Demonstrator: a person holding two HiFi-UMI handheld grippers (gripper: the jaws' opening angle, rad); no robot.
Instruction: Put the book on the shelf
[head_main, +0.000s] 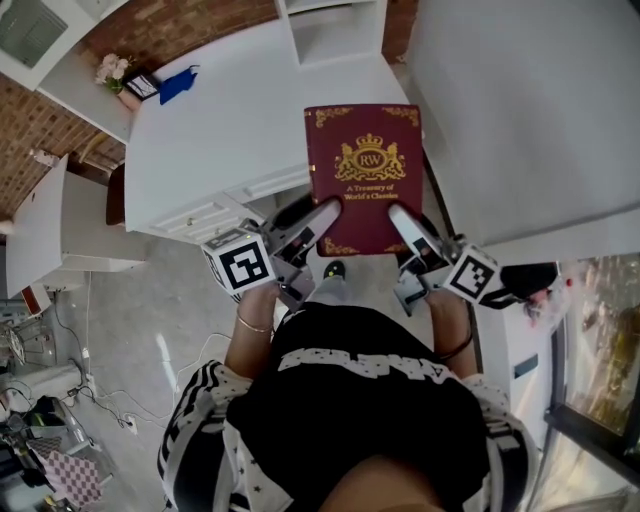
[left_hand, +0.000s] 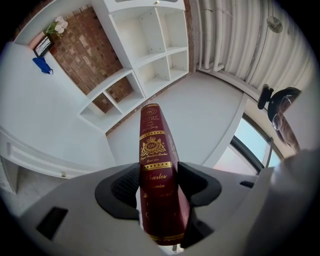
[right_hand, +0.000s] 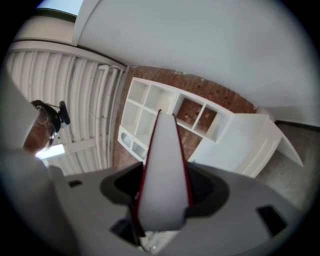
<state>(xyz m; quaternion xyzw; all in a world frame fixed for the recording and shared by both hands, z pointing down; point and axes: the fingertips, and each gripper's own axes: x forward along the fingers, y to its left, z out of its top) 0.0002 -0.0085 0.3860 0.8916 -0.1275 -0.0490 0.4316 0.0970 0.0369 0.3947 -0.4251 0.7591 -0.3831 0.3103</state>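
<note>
A dark red book (head_main: 364, 175) with a gold crest is held flat in the air in front of the person, over the edge of a white desk (head_main: 220, 120). My left gripper (head_main: 318, 218) is shut on its near left corner; in the left gripper view the book's spine (left_hand: 156, 165) stands between the black pads. My right gripper (head_main: 405, 222) is shut on the near right corner; the right gripper view shows the white page edge (right_hand: 162, 180) between its jaws. A white cubby shelf (left_hand: 150, 45) stands against a brick wall, and it also shows as the white shelf (right_hand: 165, 112).
On the desk's far left corner lie a blue object (head_main: 178, 84), a framed picture (head_main: 141, 86) and pink flowers (head_main: 110, 68). A white wall panel (head_main: 520, 110) is at the right. Cables and clutter (head_main: 40, 410) lie on the floor at lower left.
</note>
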